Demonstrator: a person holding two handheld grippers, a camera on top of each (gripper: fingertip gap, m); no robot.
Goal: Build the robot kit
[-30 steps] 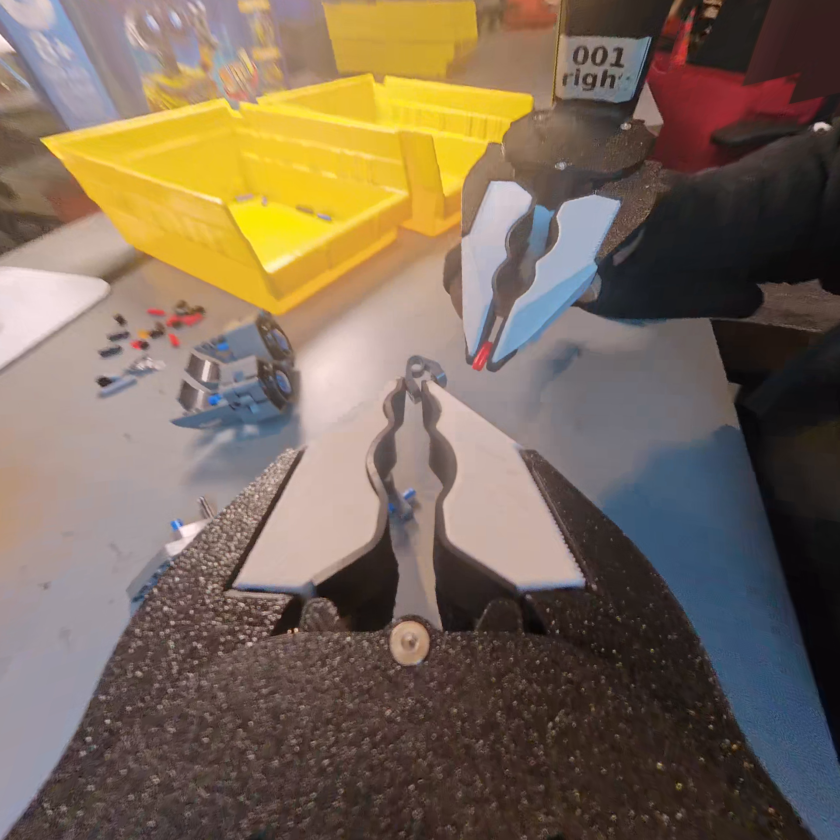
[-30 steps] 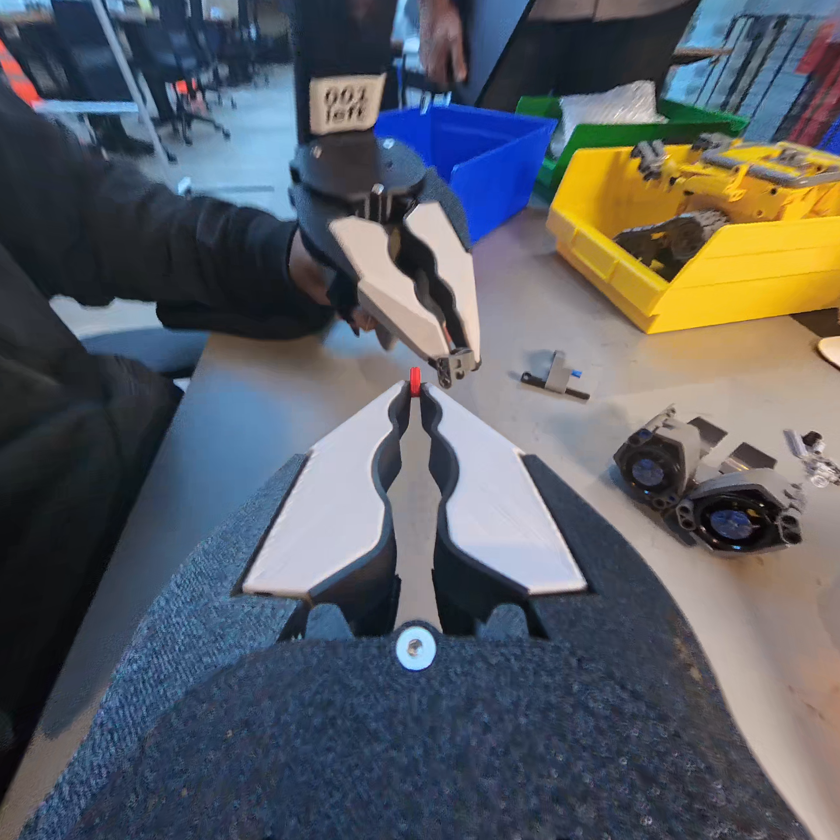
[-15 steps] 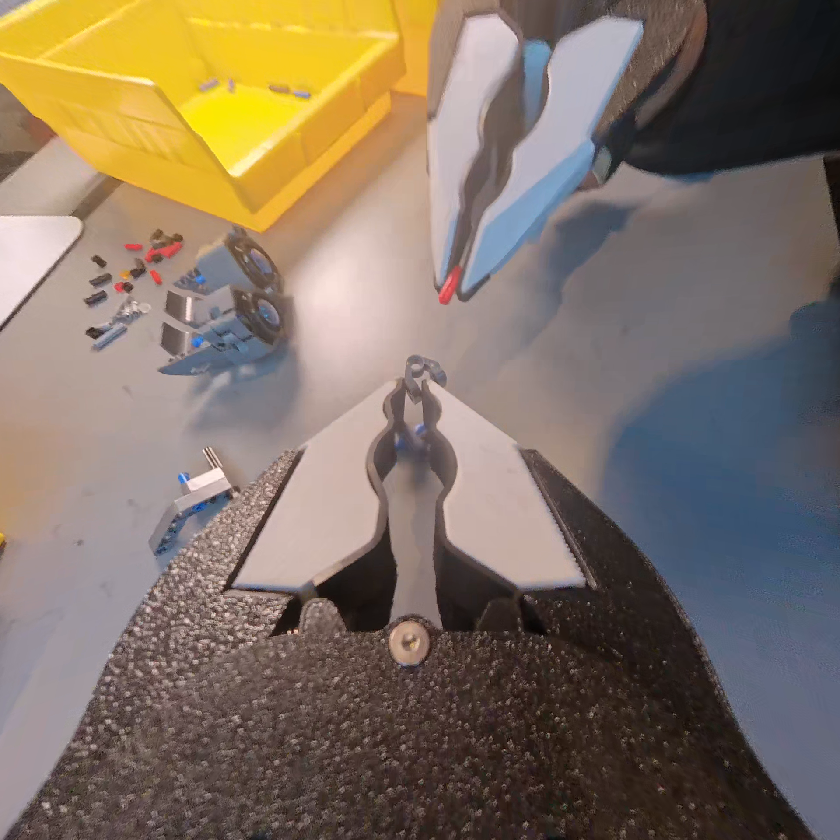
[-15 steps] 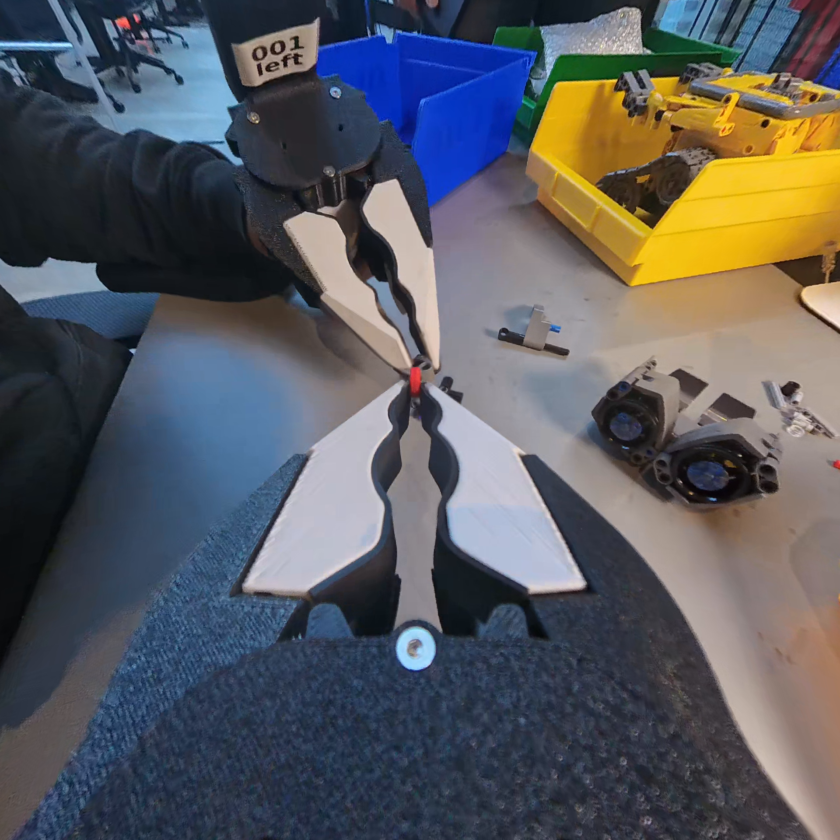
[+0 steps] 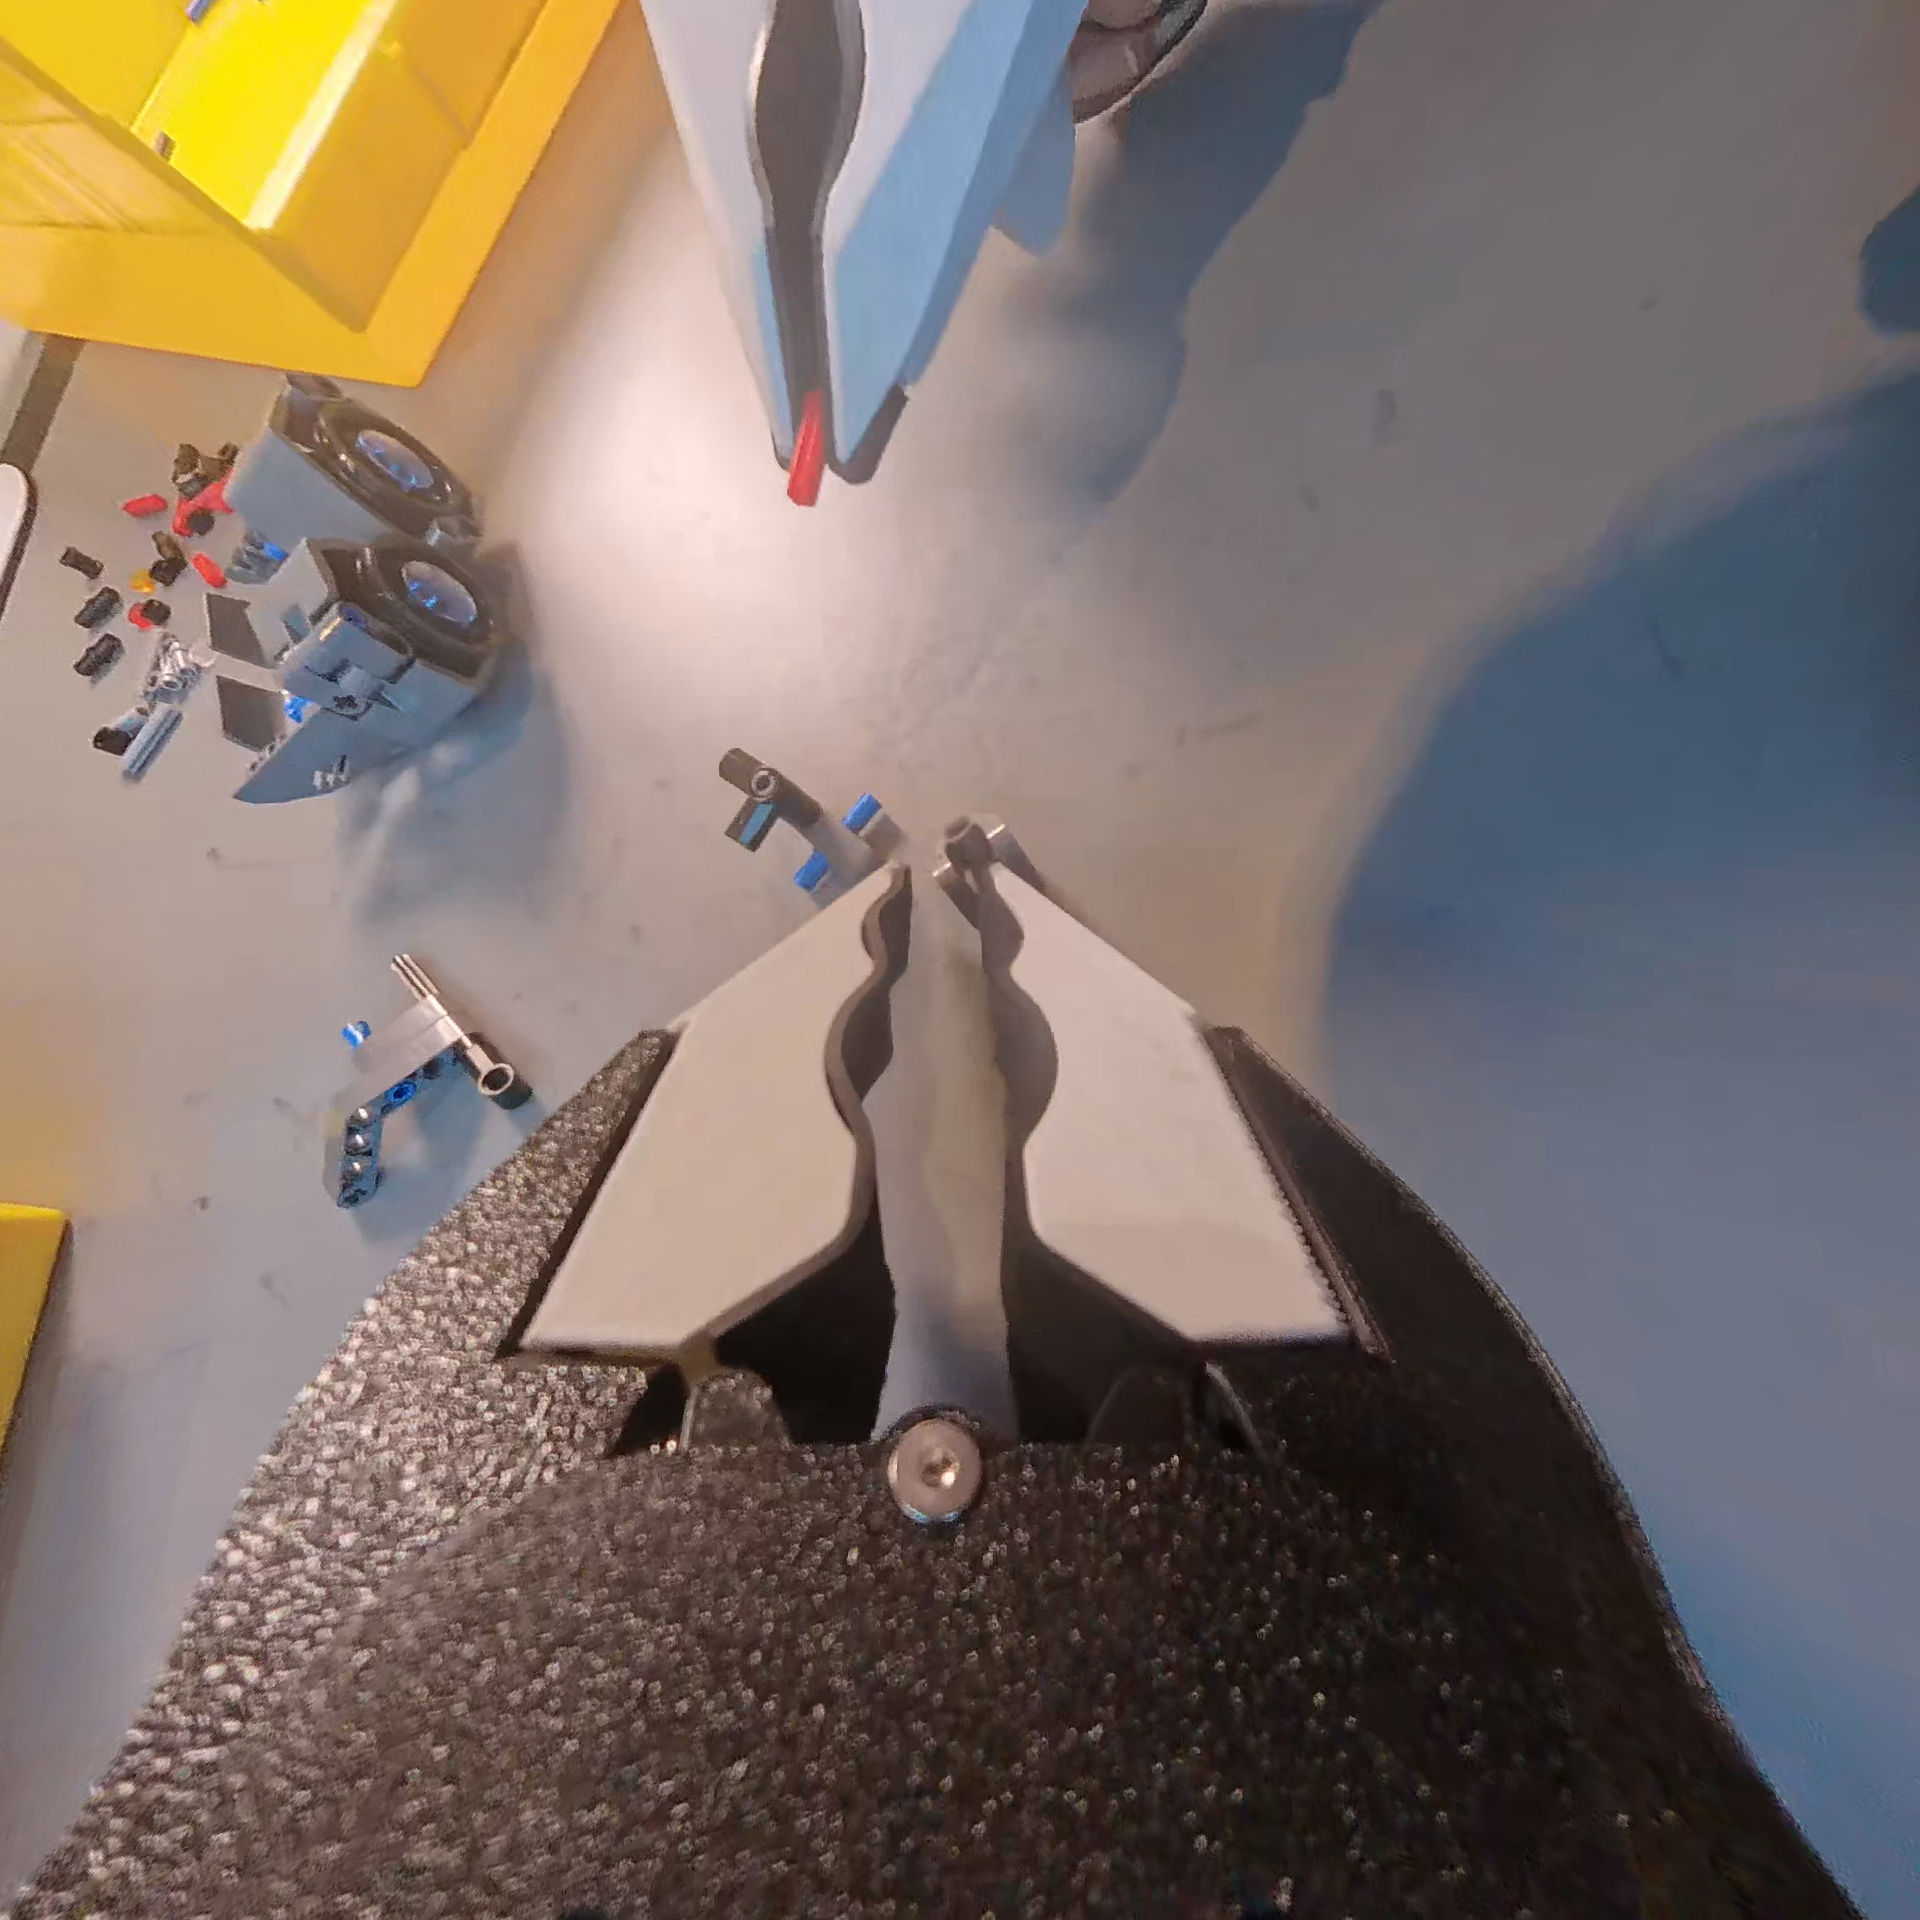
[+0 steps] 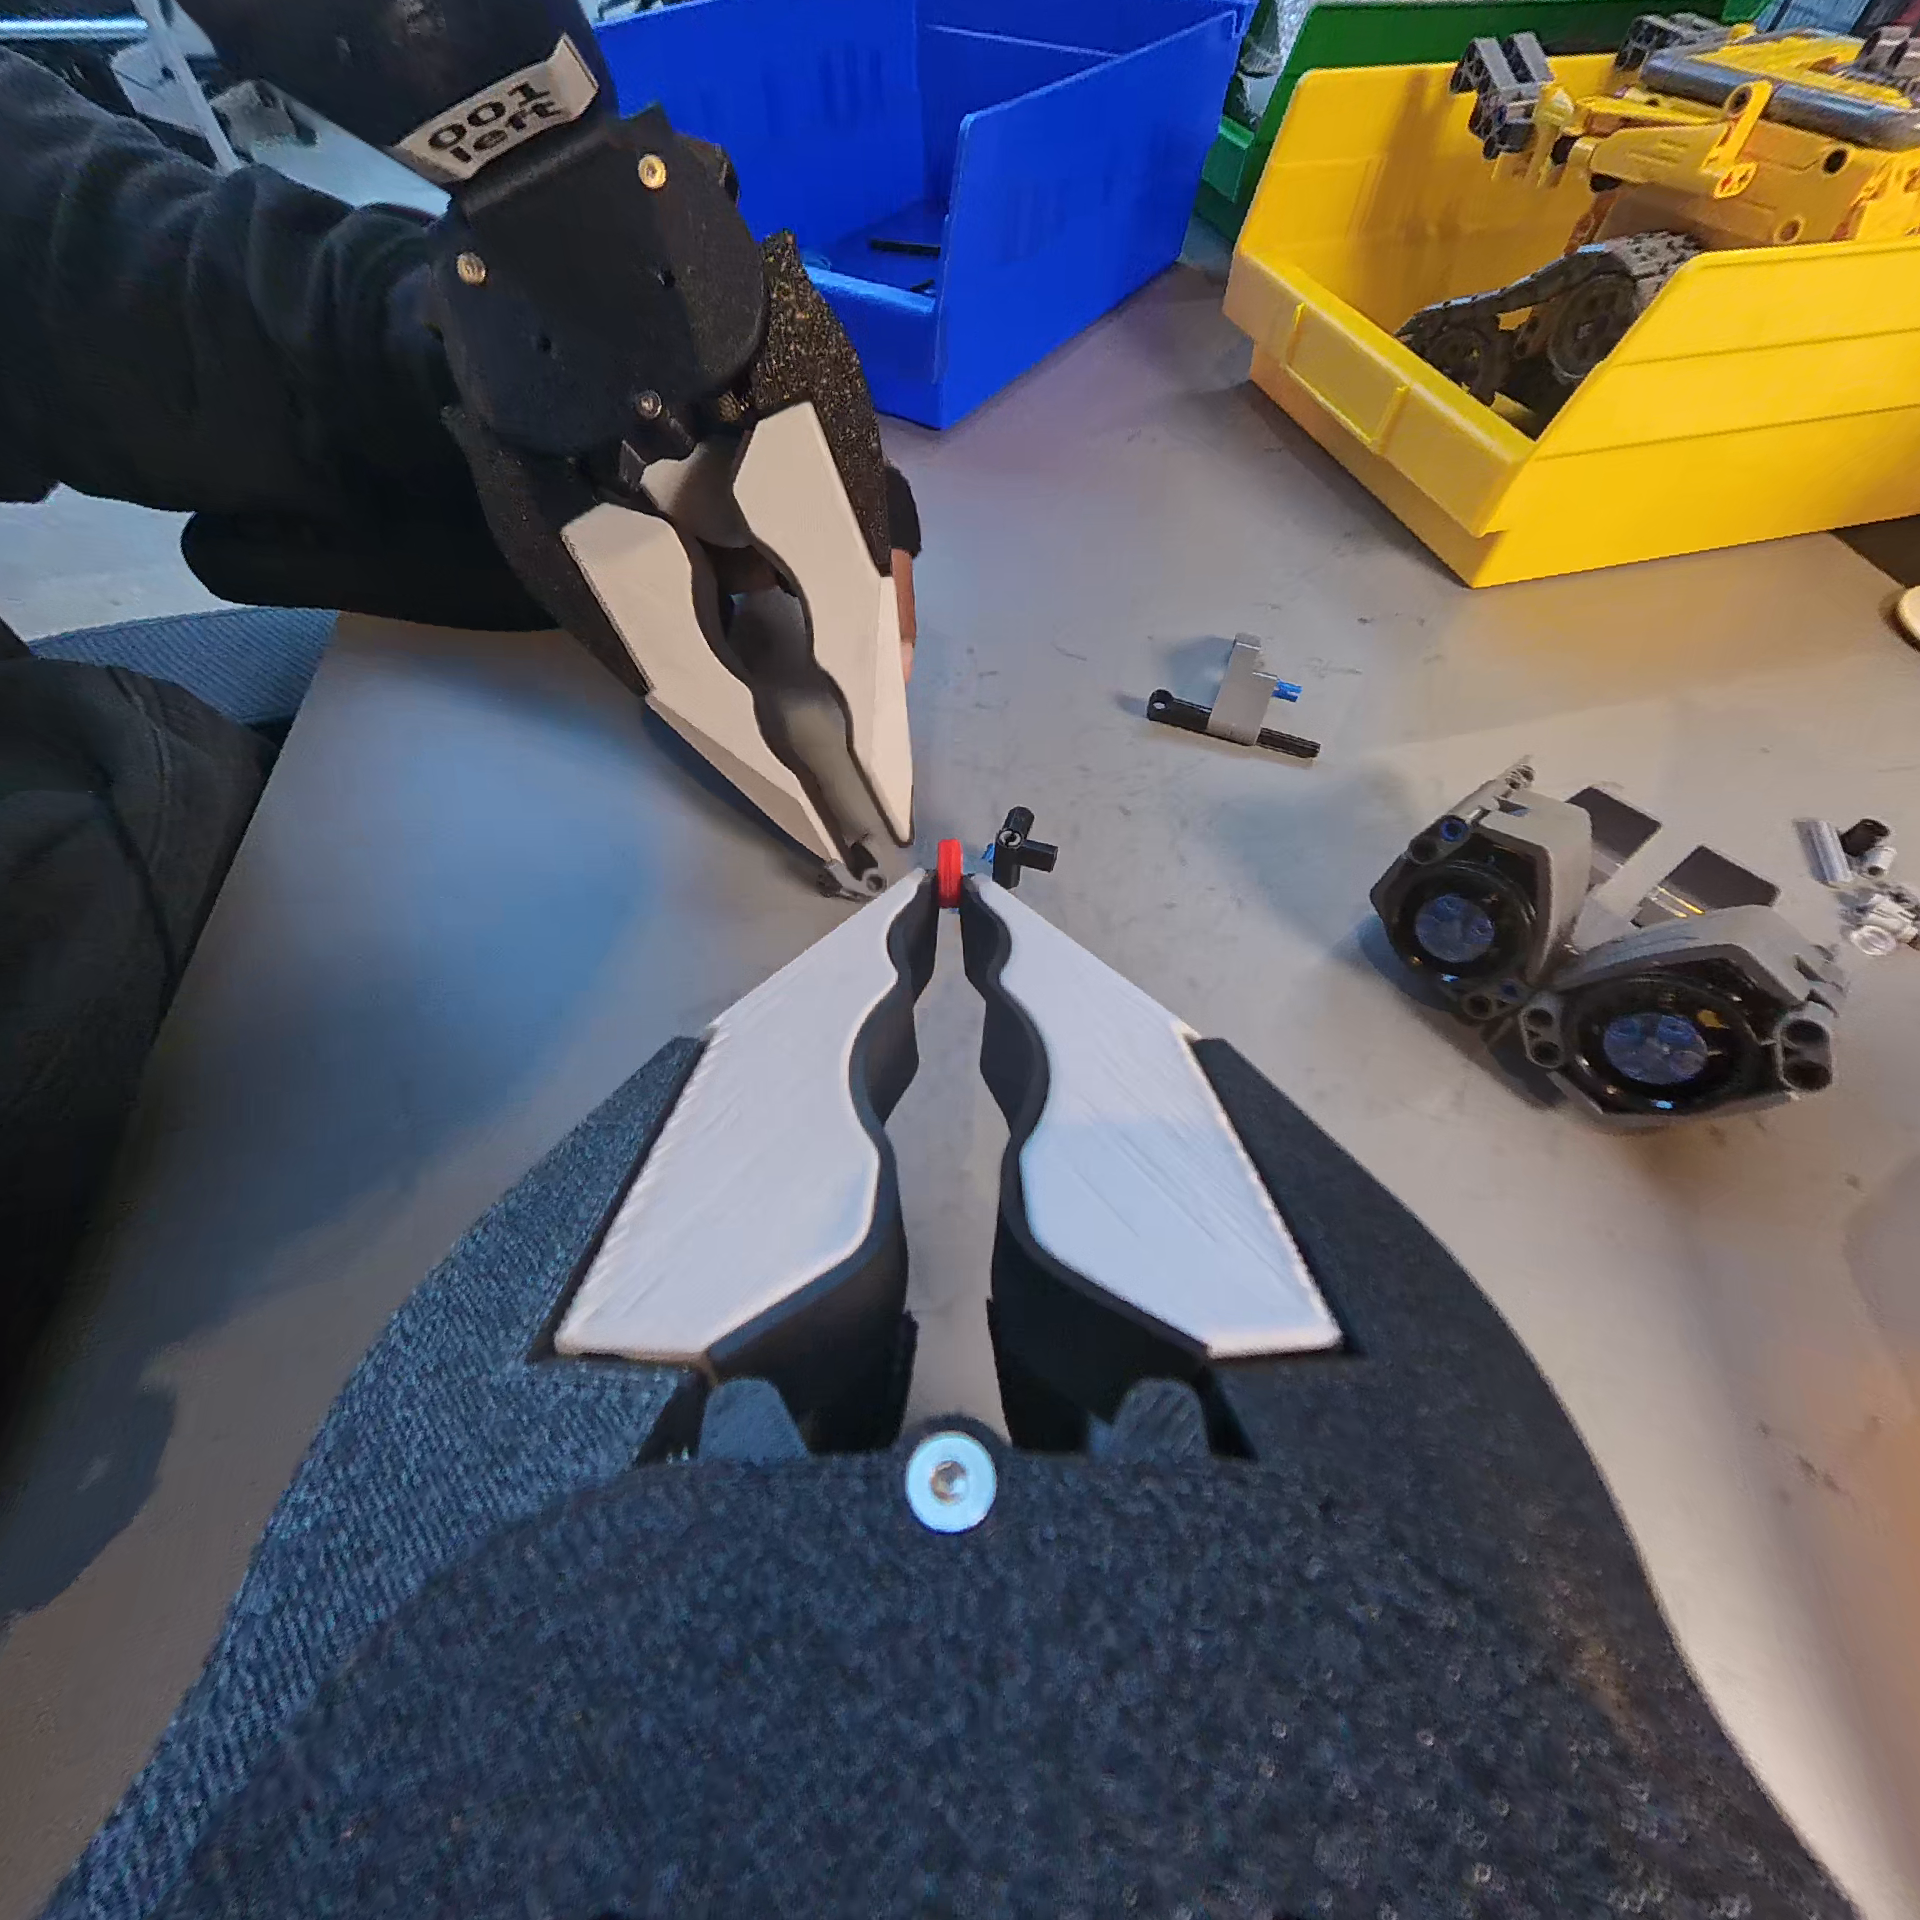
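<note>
Left wrist view: vs 0.5 s ago the cam tilts further down at the grey table (image 5: 1195,644); the yellow bin (image 5: 208,177) slides to the upper left corner and the right gripper (image 5: 831,457) fills more of the top centre. A small black-and-blue connector cluster (image 5: 800,821), earlier seen between the fingers, now lies on the table just left of the left gripper (image 5: 930,883) tips. The left gripper's fingers are parted a little at the tips, and a small dark grey connector (image 5: 977,842) sits against the right-hand tip; can't tell if it is truly pinched or just touching. The right gripper is clamped on a red pin (image 5: 805,457), which pokes out below its tips, apart from the table. Left of frame: twin grey motor housings (image 5: 364,603) w/ a scatter of small red and black pins (image 5: 135,582) beside them; lower left, a grey bracket w/ axle (image 5: 436,1060).

Right wrist view: vs 0.5 s ago the left gripper (image 6: 862,868) is lower, tips down at the table surface (image 6: 468,935) just left of the right gripper (image 6: 945,883) tips. Right gripper nearly closed, nipping the red pin (image 6: 948,871) at its very tip. The black connector cluster (image 6: 1023,847) lies just right of the pin. Upper frame: blue bin (image 6: 1039,187), yellow bin w/ a tracked yellow model (image 6: 1558,312). Centre right: grey bracket on a black axle (image 6: 1242,707), motor housings (image 6: 1590,987).
</note>
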